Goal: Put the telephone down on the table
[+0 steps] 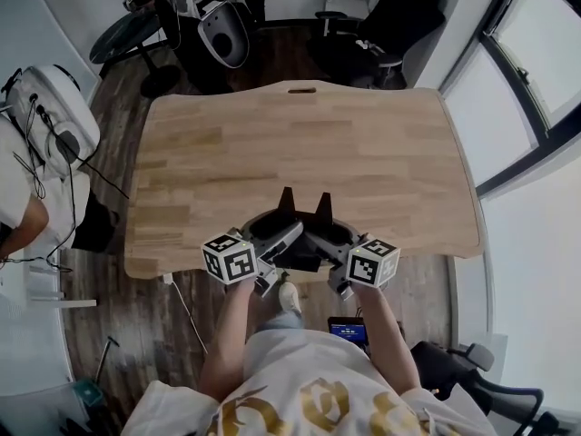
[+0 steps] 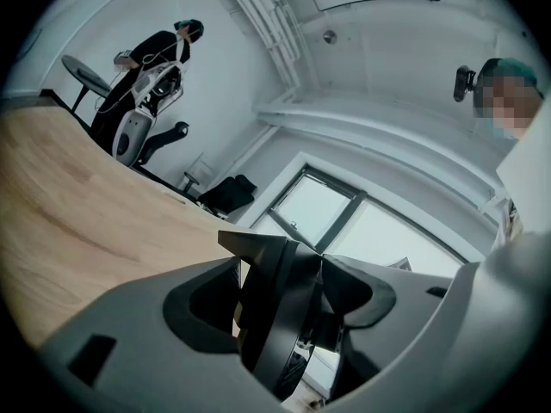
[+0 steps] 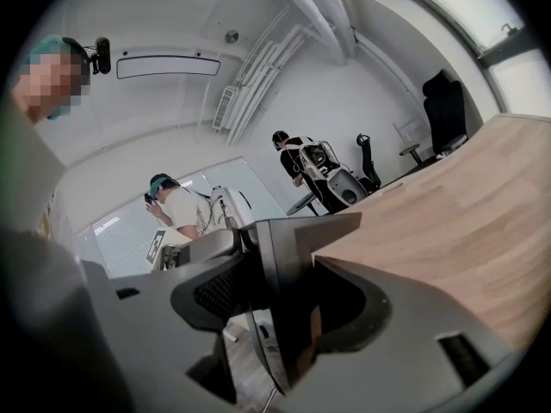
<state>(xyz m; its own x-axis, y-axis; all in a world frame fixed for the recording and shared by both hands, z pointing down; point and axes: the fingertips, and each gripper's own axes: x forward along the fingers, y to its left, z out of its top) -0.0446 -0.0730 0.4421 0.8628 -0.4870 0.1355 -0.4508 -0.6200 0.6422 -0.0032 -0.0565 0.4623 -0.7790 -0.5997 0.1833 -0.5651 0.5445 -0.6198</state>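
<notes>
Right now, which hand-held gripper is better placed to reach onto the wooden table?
Neither clearly. The left hand-held gripper and the right hand-held gripper sit side by side at the near edge of the table, both with jaws shut on nothing, so I'd call it even.

Soft even daylight, fisheye-warped edges

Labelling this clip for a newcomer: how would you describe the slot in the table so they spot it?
Start at the wooden table filling the middle of the head view. Follow it to its far edge, opposite the person. The slot is the small dark oblong there, the only opening in the wood.
</notes>
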